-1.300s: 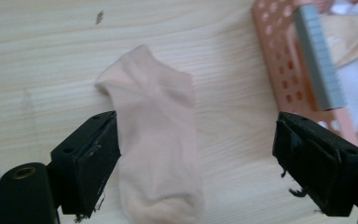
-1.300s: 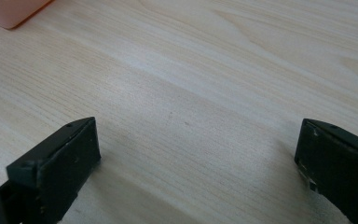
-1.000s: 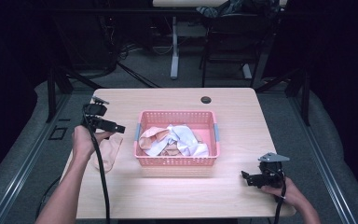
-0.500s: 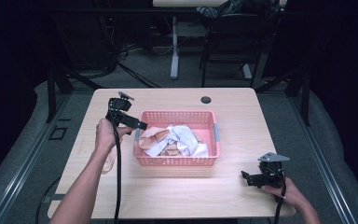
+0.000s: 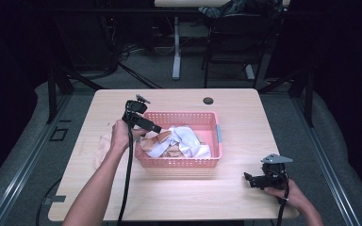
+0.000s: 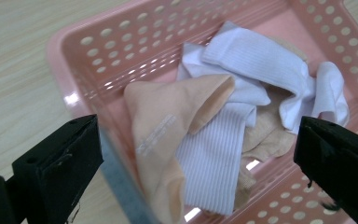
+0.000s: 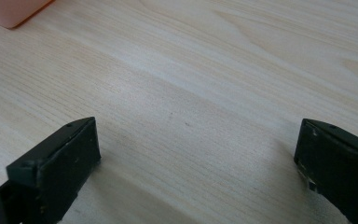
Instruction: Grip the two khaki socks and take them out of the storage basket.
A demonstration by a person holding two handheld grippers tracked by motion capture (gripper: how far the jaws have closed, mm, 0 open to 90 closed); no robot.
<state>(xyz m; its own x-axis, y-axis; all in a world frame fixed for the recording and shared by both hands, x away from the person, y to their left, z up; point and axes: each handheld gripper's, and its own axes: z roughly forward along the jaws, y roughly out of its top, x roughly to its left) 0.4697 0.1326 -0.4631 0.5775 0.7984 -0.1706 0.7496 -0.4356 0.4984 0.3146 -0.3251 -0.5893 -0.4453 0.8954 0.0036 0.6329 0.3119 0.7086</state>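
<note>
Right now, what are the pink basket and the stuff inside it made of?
The pink basket looks like glossy moulded plastic: light glints on its hole-punched walls. The white socks seem to be ribbed knit fabric, soft and matte. The peach sock looks like a smoother, thinner knit, perhaps cotton or nylon.

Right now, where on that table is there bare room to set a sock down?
Bare wood lies between the pink basket and the right tongs, and behind the basket around the small black disc. Crowded: the sock-filled basket, and its left side with the peach cloth.
</note>
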